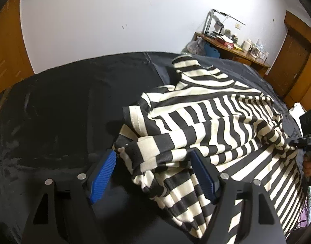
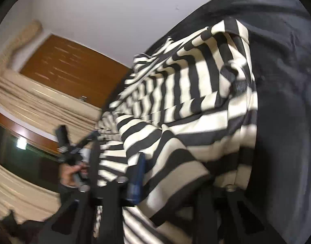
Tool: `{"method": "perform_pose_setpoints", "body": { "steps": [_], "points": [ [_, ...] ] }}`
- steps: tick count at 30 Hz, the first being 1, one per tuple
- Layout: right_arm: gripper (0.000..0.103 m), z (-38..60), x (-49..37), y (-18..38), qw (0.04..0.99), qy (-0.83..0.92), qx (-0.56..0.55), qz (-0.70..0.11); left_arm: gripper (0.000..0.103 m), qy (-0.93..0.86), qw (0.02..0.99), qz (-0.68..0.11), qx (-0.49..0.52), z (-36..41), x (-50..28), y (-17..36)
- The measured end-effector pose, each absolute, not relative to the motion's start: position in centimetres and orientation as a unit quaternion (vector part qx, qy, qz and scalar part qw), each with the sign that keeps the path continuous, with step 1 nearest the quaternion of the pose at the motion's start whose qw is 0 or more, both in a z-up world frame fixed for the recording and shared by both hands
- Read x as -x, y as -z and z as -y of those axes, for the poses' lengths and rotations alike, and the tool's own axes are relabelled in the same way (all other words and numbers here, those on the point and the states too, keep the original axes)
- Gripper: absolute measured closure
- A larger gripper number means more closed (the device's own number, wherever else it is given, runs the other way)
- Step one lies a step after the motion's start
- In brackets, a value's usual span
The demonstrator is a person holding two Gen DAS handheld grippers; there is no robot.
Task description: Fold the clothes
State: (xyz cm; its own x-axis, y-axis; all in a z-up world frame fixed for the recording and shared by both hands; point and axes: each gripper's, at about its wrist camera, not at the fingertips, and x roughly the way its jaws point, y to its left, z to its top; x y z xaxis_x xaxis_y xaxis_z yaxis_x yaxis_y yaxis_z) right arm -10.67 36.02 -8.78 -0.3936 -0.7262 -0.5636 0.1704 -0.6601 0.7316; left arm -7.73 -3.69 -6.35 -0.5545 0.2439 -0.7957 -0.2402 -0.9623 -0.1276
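A black-and-cream striped garment [image 1: 212,126] lies bunched on a black sheet [image 1: 64,105]. My left gripper [image 1: 155,166] is open, its blue pads [image 1: 102,177] on either side of a folded striped edge near the garment's left end. In the right wrist view the same garment [image 2: 186,93] drapes over my right gripper [image 2: 171,181]; one blue pad [image 2: 136,181] shows and the other finger is hidden under the cloth. That view is blurred. The left gripper's handle and the hand on it [image 2: 72,170] show at left there.
A wooden desk [image 1: 237,50] with clutter stands at the back right by a white wall. Wooden doors [image 1: 294,61] are at the right. Beige curtains [image 2: 33,101] and a dark window show in the right wrist view.
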Motion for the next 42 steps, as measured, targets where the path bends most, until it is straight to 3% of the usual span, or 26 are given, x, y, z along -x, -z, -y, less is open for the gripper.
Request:
{"method": "perform_pose_setpoints", "body": {
  "steps": [4,10,13,20,26,31,35,42],
  "points": [
    [0.099,-36.3,10.3,2.1,0.307,0.842,-0.353,0.27,0.024,-0.876,0.139,-0.011,0.461,3.3,7.7,7.0],
    [0.099,-36.8,7.9,-6.1,0.261,0.926,-0.227,0.155,0.024,-0.87,0.139,-0.034,0.471,3.4,7.2,7.5],
    [0.098,-36.3,8.4,-5.1,0.224,0.934,-0.253,0.114,0.024,-0.868,0.139,-0.032,0.475,3.5,7.2,7.7],
    [0.098,-35.6,9.8,0.3,0.207,0.909,-0.347,0.105,0.022,-0.878,0.135,0.01,0.46,4.9,7.2,6.3],
    [0.098,-34.7,10.0,0.7,0.214,0.901,-0.371,0.072,0.021,-0.89,0.122,0.037,0.437,5.4,8.2,4.6],
    [0.097,-32.2,10.8,1.8,0.257,0.874,-0.411,0.043,0.021,-0.874,0.126,-0.018,0.469,3.1,9.1,6.6],
    [0.097,-31.3,11.4,4.8,0.217,0.856,-0.468,-0.018,0.021,-0.849,0.146,-0.088,0.501,1.1,8.1,9.0],
    [0.097,-32.3,10.2,6.3,0.202,0.853,-0.48,-0.043,0.021,-0.831,0.181,-0.135,0.509,0.7,5.7,9.0]
  ]
}}
